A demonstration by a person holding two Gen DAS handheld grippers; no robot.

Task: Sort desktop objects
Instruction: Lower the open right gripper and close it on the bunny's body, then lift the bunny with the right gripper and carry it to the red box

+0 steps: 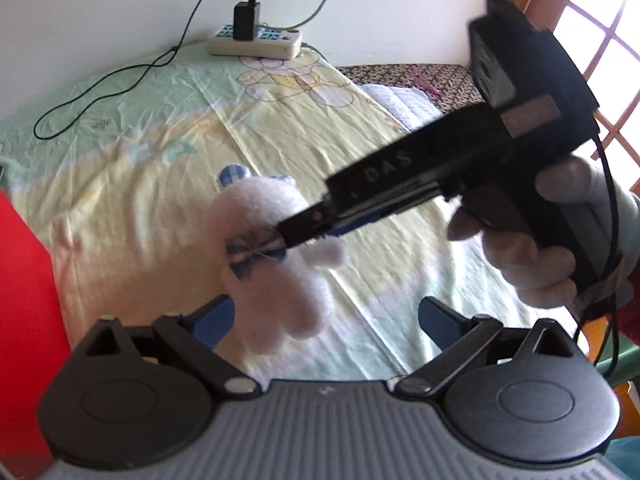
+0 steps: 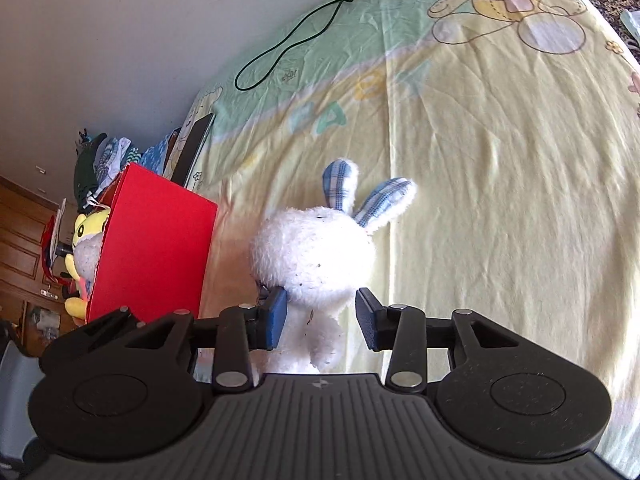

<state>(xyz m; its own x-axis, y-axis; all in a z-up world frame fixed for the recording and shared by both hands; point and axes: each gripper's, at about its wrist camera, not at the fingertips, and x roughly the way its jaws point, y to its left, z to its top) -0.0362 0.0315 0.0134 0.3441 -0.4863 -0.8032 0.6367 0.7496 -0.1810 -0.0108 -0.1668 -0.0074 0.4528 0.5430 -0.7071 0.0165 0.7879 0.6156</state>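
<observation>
Rabbit toy (image 2: 316, 256) hangs over the bedsheet (image 2: 500, 184), beside the red box (image 2: 156, 248), likely its destination. Right hand-held gripper (image 2: 322, 314) straddles its body, one pad touching, the other apart; left hand-held gripper (image 1: 324, 320) waits wide open, empty.

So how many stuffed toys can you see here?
2. A white bunny with blue checked ears lies on the sheet, between the right gripper fingers. A yellow plush sits inside the red box on the left. More may be hidden in the box.
</observation>
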